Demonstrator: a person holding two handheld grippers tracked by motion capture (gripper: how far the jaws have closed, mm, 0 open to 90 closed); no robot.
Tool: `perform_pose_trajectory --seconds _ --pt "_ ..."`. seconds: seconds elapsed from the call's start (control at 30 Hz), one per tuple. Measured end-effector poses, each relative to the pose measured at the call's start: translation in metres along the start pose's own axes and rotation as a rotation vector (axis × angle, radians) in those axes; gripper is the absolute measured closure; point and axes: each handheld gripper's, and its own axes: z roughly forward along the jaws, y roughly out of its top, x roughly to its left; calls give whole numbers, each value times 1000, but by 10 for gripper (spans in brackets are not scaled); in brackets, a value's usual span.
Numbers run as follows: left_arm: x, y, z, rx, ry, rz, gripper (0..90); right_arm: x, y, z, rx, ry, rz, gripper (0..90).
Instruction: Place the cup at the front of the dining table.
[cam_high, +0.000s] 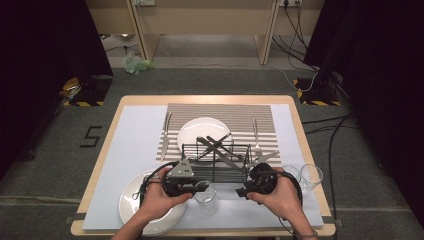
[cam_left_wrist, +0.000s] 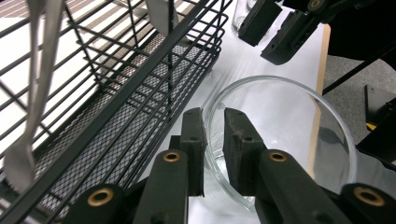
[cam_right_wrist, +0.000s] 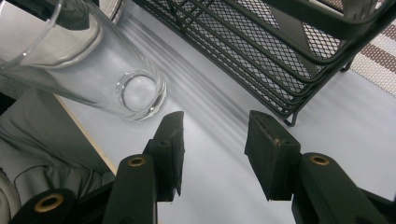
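from above, the left gripper (cam_high: 202, 186) sits at the rim of a clear glass (cam_high: 206, 198) standing on the pale mat just in front of the black wire rack (cam_high: 216, 161), while the right gripper (cam_high: 241, 191) hovers close on the glass's other side. that high view doesn't settle the grip; the left gripper view does: its two black pads (cam_left_wrist: 238, 140) are pinched on the glass rim (cam_left_wrist: 280, 135), one pad inside the wall, one outside. the right gripper (cam_left_wrist: 275, 30) shows farther off in that same view, jaws apart.

the right gripper view adds the lower part of the glass (cam_right_wrist: 140, 93), standing off to one side of the jaws and not between them; those jaws gape with bare mat (cam_right_wrist: 219, 163) under the gap (cam_right_wrist: 214, 149), holding nothing. the rack's mesh floor (cam_right_wrist: 261, 42) runs beside them.

the high view alone takes in the white plate (cam_high: 131, 205) under the left hand, a second plate (cam_high: 200, 131) on the striped placemat (cam_high: 220, 112), and two more glasses (cam_high: 310, 177) at the right edge.
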Motion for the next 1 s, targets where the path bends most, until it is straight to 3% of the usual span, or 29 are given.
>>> perform_pose_trajectory --seconds 0.1,0.33,1.0 --pt "1 -4 -4 -28 -6 -26 786 0 0 0 -5 -3 0 566" --pt "-1 -4 -17 -57 2 -30 787 -1 0 -1 -7 -3 4 567" --pt "-1 -8 -44 -88 35 -34 787 -1 0 -1 -10 -2 8 569"
